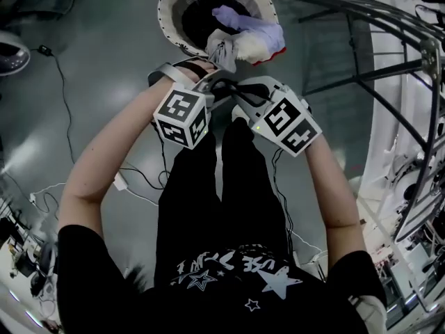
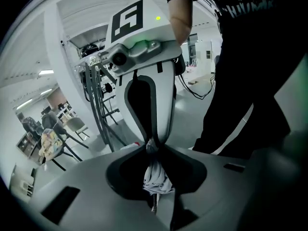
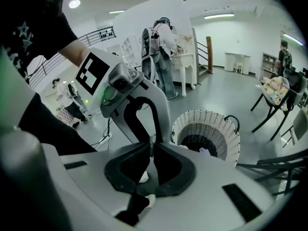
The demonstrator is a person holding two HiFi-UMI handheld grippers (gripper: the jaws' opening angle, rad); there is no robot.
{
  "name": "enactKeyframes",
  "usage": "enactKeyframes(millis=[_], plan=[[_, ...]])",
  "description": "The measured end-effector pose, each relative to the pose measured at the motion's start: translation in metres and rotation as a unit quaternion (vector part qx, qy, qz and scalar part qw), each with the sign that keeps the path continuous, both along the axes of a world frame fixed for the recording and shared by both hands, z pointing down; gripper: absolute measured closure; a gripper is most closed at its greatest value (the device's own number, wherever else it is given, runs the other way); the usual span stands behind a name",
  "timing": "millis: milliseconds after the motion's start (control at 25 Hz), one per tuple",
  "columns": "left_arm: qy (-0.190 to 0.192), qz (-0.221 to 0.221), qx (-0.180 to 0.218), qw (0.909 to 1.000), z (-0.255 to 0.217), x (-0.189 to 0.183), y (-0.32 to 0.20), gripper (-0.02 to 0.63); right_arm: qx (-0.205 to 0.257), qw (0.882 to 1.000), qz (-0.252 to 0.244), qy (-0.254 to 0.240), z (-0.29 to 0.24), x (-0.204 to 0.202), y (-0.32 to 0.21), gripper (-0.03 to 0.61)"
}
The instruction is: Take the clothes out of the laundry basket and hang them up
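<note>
Where left tongs meet right tongs, cloth bunches

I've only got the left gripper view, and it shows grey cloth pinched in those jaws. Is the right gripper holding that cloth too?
Observer: It looks so. In its own view the right gripper has its jaws together on the cloth, with pale bits of it showing beneath them.
Operator: Where's the laundry basket?
Observer: The head view shows the laundry basket standing just past the right gripper.
Operator: Anything left in it?
Observer: Yes, lavender and white clothes lie draped over its rim.
</note>
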State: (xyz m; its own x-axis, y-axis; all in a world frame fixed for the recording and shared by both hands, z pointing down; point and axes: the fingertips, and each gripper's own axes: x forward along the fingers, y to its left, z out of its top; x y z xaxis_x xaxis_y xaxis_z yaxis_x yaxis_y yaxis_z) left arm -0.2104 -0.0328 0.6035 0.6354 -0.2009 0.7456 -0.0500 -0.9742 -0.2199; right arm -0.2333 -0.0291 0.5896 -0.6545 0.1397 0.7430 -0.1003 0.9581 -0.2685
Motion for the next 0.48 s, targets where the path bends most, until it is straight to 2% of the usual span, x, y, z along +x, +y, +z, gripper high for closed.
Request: enactKeyframes(millis=[80, 120, 280, 360, 480], plan=[[-0.009, -0.018, -0.008, 0.9998, 0.000, -0.001, -0.003, 0.529, -0.011, 0.999, 0.036, -0.017, -0.001, 0.002, -0.004, 0.545], [-0.015, -0.029, -0.011, 0.9994, 0.000, -0.002, -0.005, 0.558, -0.016, 0.998, 0.054, -0.029, -0.003, 0.003, -0.006, 0.526], [-0.040, -0.059, -0.019, 0.9972, 0.001, -0.017, -0.007, 0.569, -0.028, 0.991, 0.114, -0.065, -0.002, 0.016, -0.010, 0.523], [-0.035, -0.082, -0.023, 0.9958, -0.001, -0.029, -0.009, 0.569, -0.028, 0.987, 0.143, -0.068, 0.006, 0.028, -0.011, 0.516], [-0.016, -0.121, -0.028, 0.9922, -0.013, -0.046, -0.014, 0.569, -0.031, 0.984, 0.172, -0.045, 0.034, 0.048, -0.008, 0.476]])
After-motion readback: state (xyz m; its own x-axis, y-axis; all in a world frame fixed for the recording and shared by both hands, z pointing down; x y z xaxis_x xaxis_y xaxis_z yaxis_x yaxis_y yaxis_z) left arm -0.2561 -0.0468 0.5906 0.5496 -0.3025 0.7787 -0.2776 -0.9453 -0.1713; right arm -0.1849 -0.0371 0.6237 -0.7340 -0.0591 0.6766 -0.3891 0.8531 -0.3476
